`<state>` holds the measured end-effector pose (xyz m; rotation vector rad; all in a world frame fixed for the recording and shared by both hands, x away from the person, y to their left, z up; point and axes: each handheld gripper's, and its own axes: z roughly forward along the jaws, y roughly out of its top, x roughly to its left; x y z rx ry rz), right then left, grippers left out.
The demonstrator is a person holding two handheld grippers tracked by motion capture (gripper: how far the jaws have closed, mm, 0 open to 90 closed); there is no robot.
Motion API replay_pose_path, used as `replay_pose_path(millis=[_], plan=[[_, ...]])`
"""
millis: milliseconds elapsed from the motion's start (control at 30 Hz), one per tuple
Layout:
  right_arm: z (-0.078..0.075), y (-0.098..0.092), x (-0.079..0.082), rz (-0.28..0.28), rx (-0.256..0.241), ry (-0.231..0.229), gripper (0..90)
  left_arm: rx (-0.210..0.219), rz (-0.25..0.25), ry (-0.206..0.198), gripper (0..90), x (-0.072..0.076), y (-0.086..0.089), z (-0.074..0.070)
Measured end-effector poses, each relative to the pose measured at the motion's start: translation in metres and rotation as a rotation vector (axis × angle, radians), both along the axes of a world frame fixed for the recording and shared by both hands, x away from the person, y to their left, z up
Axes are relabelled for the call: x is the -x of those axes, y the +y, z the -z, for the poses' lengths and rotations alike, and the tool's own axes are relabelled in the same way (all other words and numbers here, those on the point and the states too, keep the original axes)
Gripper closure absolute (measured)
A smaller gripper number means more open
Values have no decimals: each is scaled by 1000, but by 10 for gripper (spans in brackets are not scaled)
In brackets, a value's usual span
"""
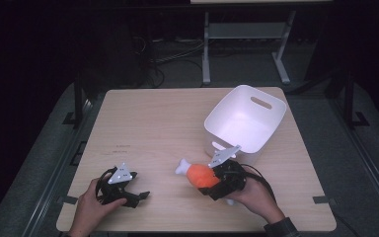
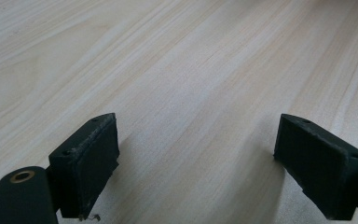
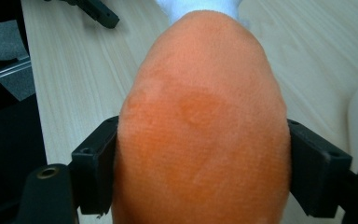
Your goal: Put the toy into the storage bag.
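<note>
On my right, the right gripper (image 1: 212,183) has its jaws pressed against both flanks of the plush drumstick (image 1: 200,175), an orange stuffed toy with a white bone end that points toward the middle of the table (image 1: 153,123). In the right gripper view the orange body bulges between the two black pads (image 3: 95,172), which touch it on either side, so I read the jaws as closed on the toy as far as its thickness allows. The plush drumstick (image 3: 203,121) sits near the front edge of the table, just in front of the white plastic bin (image 1: 246,118); from the high view I cannot tell whether it rests on the wood or is raised a little above it. The bin stands toward the far right of the tabletop, tilted so that its open mouth faces up and toward me, with a handle slot in its far wall. My left gripper (image 1: 135,195) sits low over the front left part of the table, well apart from the toy. In the left gripper view its jaws stand wide apart with bare, pale wood grain between them, and the pads (image 2: 86,163) grip nothing. A person's hands hold both grippers from the near edge.
</note>
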<state>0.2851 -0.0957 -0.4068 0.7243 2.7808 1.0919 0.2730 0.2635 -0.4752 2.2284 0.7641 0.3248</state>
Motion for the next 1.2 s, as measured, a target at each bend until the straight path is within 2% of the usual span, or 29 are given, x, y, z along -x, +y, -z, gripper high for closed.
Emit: replay_pose_path(millis=[1033,1200], plan=[[-44,-12,-5,-47,-9,-42,213,-3,1,3,128,0,0,0],[-56,-15,-5,-55,-9,-48,213,-3,1,4,129,0,0,0]])
